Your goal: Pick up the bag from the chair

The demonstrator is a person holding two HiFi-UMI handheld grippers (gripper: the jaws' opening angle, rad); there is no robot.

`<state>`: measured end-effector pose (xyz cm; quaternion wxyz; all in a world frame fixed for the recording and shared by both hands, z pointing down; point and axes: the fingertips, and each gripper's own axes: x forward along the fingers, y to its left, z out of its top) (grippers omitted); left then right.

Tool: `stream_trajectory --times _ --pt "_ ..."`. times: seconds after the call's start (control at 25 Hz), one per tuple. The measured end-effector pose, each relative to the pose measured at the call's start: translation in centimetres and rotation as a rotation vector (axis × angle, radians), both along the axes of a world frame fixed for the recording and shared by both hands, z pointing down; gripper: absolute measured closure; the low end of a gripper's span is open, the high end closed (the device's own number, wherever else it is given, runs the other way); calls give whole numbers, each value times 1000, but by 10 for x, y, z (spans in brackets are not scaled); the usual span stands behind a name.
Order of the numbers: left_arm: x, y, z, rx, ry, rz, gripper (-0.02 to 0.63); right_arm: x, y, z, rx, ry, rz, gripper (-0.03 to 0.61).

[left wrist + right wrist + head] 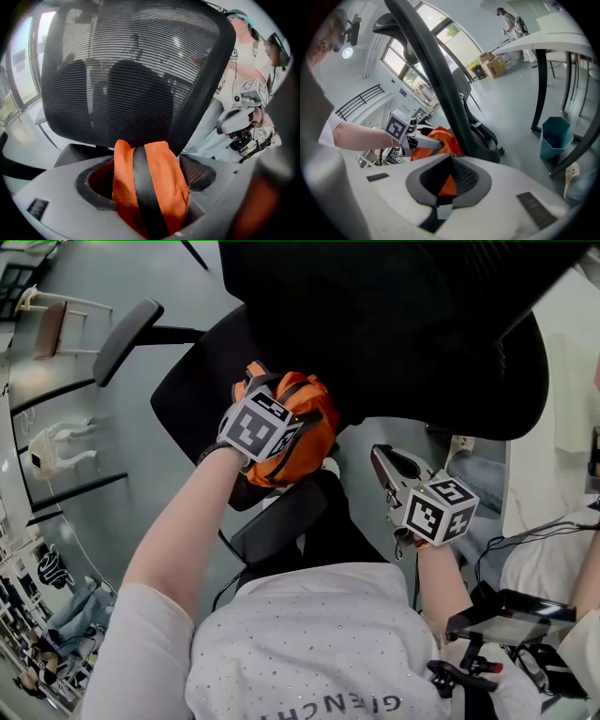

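The orange bag with a black strap is held just above the black chair's seat, in front of its mesh backrest. My left gripper is shut on the bag. In the left gripper view the bag bulges between the jaws, with the strap running down its middle. My right gripper hovers to the bag's right, beside the backrest, shut and empty. In the right gripper view, the bag and my left gripper show beyond its closed tips.
The chair's armrests flank the seat. A white desk with cables stands to the right. A teal bin sits on the floor under a desk, with cardboard boxes farther back. Another chair stands at the far left.
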<state>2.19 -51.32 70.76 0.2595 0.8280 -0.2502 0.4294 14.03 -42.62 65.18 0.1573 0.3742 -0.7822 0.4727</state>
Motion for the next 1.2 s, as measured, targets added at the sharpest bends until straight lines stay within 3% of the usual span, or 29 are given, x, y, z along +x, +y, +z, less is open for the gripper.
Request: stream_trajectory --times 0.28,0.52,0.76,1.2 --pt "14 24 -4 23 39 44 374 -5 2 1 -8 -14 -7 574" --pt "14 37 -9 8 85 -7 511 -13 1 1 -10 -24 -29 574" --pt "-2 52 -23 58 161 -56 574 -27 -6 -6 -3 -24 -62 574" --pt "-34 54 -55 60 258 -239 584 -68 -3 -17 20 -32 -199 574"
